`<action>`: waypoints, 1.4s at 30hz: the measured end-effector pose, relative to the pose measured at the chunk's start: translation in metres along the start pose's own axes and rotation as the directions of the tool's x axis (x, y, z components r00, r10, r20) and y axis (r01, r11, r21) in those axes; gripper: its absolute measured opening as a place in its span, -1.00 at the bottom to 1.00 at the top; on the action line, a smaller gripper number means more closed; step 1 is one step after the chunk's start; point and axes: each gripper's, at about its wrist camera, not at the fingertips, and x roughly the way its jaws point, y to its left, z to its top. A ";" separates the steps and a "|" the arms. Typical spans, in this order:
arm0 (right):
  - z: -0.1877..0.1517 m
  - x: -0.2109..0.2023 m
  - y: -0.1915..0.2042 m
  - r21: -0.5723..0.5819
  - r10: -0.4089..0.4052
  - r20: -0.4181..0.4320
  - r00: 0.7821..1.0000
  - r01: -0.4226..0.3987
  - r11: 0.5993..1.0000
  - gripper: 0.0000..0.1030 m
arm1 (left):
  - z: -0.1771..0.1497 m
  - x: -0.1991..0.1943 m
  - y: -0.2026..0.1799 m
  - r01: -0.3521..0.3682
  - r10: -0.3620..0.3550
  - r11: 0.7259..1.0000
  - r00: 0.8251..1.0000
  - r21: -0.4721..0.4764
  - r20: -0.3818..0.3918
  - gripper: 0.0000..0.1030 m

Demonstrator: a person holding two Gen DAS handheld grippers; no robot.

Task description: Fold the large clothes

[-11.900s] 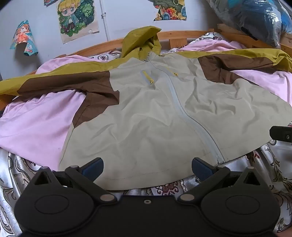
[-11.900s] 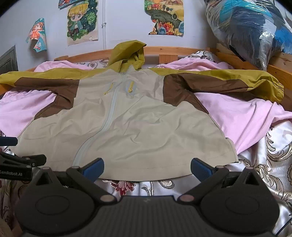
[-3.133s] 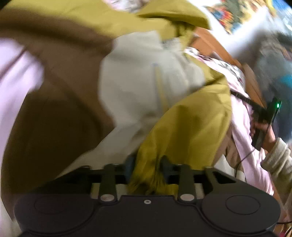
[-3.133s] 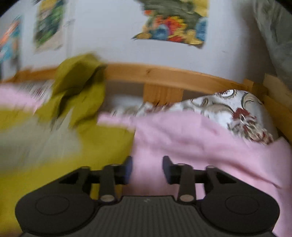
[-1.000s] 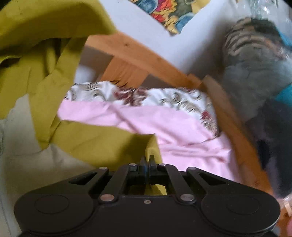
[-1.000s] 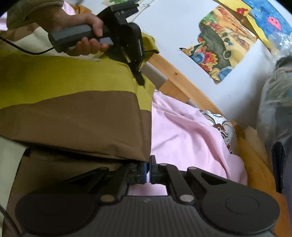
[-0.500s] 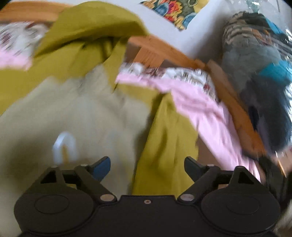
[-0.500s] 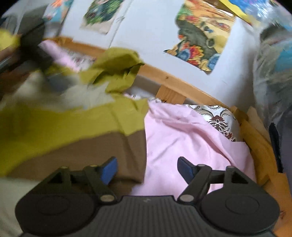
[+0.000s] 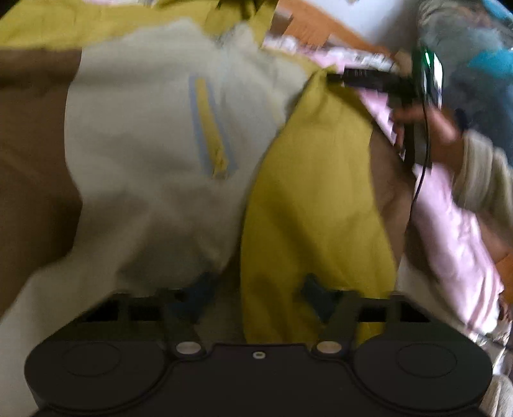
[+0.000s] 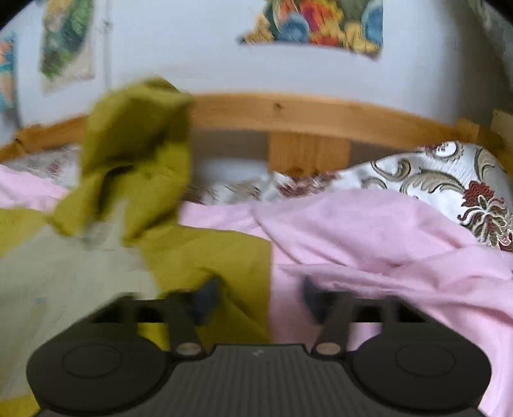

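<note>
The beige, brown and olive jacket (image 9: pixel 144 154) lies on the bed. Its right sleeve (image 9: pixel 317 199) is folded over the front, olive side up. My left gripper (image 9: pixel 256 288) is open just above the sleeve's near end and holds nothing. My right gripper (image 10: pixel 259 295) is open over the folded olive shoulder edge (image 10: pixel 224 253) and the pink sheet (image 10: pixel 368 231). It holds nothing. It also shows in the left wrist view (image 9: pixel 413 93), held in a hand. The hood (image 10: pixel 138 144) stands bunched against the headboard. Both views are blurred.
A wooden headboard (image 10: pixel 304 115) runs behind the bed. A floral pillow (image 10: pixel 465 182) lies at the right. Posters (image 10: pixel 317 25) hang on the white wall. A plastic bag of clothes (image 9: pixel 474 41) sits at the far right.
Both grippers let go of the folded sleeve about half a second ago and stay open, jaws now narrower. The left has drawn back over the jacket front; the right now faces the headboard.
</note>
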 end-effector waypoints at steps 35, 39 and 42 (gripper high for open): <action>-0.135 -0.130 0.093 -0.373 -0.005 0.151 0.989 0.061 0.926 0.99 | -0.003 -0.354 0.126 -0.594 0.861 0.485 0.195 -0.642 0.469 0.99; -0.129 -0.147 0.109 -0.368 0.057 0.198 0.979 0.021 0.930 1.00 | 0.000 -0.388 0.171 -0.475 0.901 0.434 0.214 -0.765 0.378 0.99; -0.126 -0.161 0.121 -0.345 0.116 0.206 0.972 -0.038 0.938 1.00 | 0.004 -0.399 0.208 -0.349 0.889 0.444 0.286 -0.825 0.357 0.99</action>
